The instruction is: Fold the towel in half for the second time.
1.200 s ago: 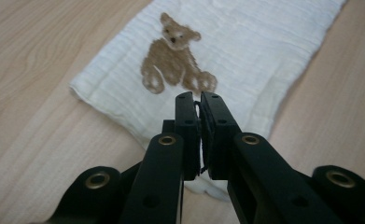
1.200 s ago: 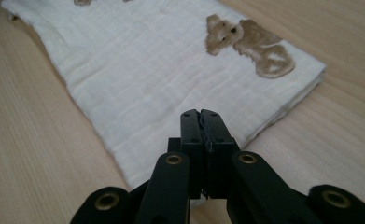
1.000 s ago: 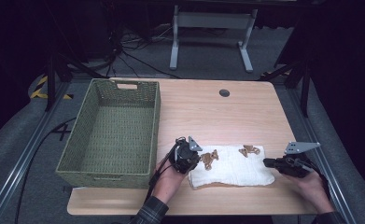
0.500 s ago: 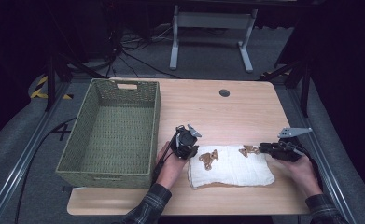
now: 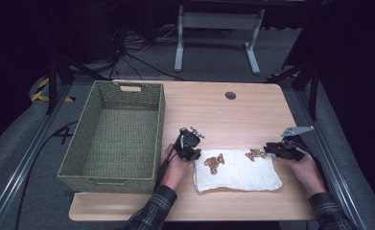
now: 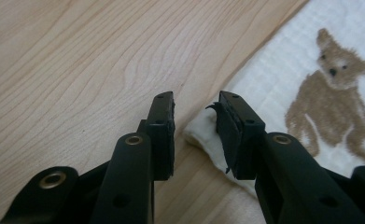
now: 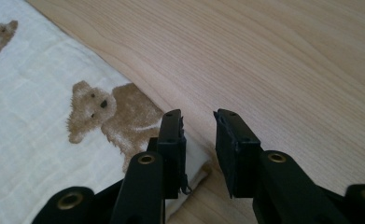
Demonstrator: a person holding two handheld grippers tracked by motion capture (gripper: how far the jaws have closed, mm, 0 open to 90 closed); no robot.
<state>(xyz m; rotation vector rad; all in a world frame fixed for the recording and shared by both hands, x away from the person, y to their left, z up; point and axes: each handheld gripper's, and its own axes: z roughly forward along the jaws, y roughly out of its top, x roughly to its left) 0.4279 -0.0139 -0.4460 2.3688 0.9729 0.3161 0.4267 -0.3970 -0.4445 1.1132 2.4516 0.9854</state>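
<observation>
Bear cloth [image 5: 238, 171] lies folded flat on the worktop [image 5: 252, 110] beside the basket [image 5: 115, 134]. Left claw [image 6: 195, 122] and right claw [image 7: 198, 135] sit at opposite corners — jaws just opened, nothing gripped — seemingly releasing after a fold.

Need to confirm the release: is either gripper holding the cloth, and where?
Nothing is held. The left gripper and right gripper have just been opening, each straddling a corner of the folded bear-print cloth.

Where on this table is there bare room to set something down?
Bare wood lies behind the white bear-print cloth, up to the round cable hole, right of the green woven basket. The front is crowded: left tool and right tool flank the cloth.
</observation>
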